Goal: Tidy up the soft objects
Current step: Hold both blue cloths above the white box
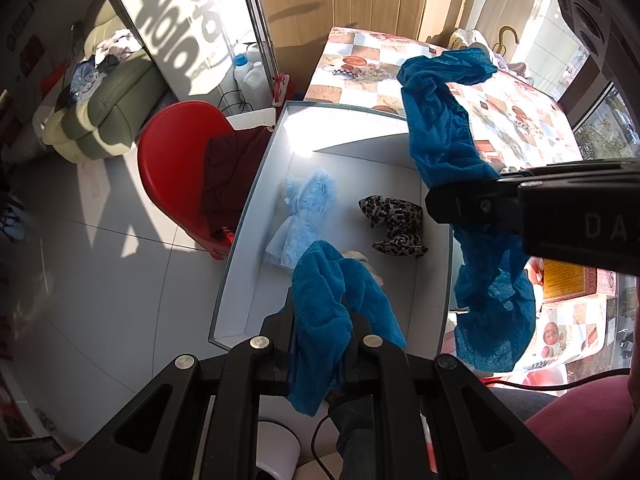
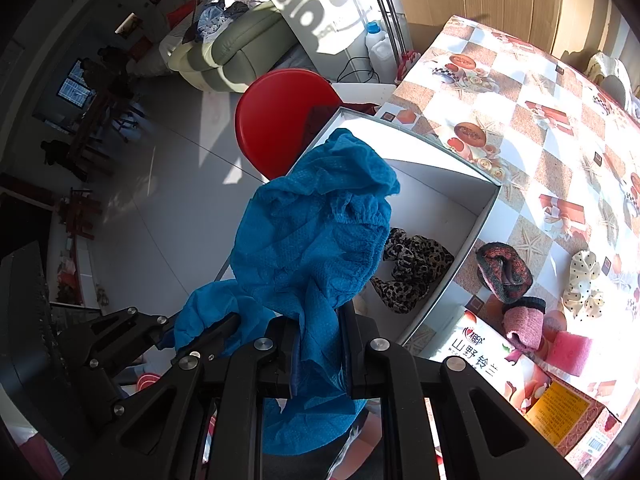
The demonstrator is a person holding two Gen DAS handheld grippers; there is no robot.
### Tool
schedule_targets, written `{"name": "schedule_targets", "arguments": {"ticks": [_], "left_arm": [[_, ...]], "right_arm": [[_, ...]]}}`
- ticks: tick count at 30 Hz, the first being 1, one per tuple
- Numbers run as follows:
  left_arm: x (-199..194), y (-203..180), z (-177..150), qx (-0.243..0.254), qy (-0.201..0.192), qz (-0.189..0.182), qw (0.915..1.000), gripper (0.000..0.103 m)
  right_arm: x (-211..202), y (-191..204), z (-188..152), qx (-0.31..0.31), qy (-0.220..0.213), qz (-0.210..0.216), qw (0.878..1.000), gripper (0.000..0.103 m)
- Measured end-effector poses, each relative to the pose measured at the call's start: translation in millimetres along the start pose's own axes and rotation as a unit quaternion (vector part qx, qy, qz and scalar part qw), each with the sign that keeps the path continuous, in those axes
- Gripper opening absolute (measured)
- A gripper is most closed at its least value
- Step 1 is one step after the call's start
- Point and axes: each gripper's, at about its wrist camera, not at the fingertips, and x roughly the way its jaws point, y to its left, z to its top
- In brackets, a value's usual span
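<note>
- Left tongs point(image 1: 320, 332), black and angular, are clenched on one end of a crinkly blue mesh cloth point(image 1: 444, 136).
- Right tongs point(image 2: 320, 328) grasp its other end.
- Below, a white cardboard box point(image 1: 248, 220) on the checkered bench point(image 2: 520, 120) holds a leopard-print scrunchie point(image 1: 394, 220) and a fluffy pale-blue piece point(image 1: 306, 216).

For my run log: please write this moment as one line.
left gripper: shut on blue cloth | right gripper: shut on blue cloth | white box: below cloth

Right gripper point(image 2: 320, 344) jaws clamp blue cloth point(image 2: 312, 236) above white box point(image 2: 476, 220); leopard scrunchie point(image 2: 412, 272) inside.
</note>
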Motion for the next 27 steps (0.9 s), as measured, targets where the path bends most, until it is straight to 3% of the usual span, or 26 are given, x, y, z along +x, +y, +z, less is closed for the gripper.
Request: {"name": "schedule_targets", "arguments": {"ticks": [27], "left_arm": [[13.7, -2.3, 12.0, 0.007, 0.031, -0.001, 0.9995, 0.015]], "right_arm": [[8.9, -2.1, 12.6, -0.002, 0.009, -0.005, 1.000, 0.016]]}}
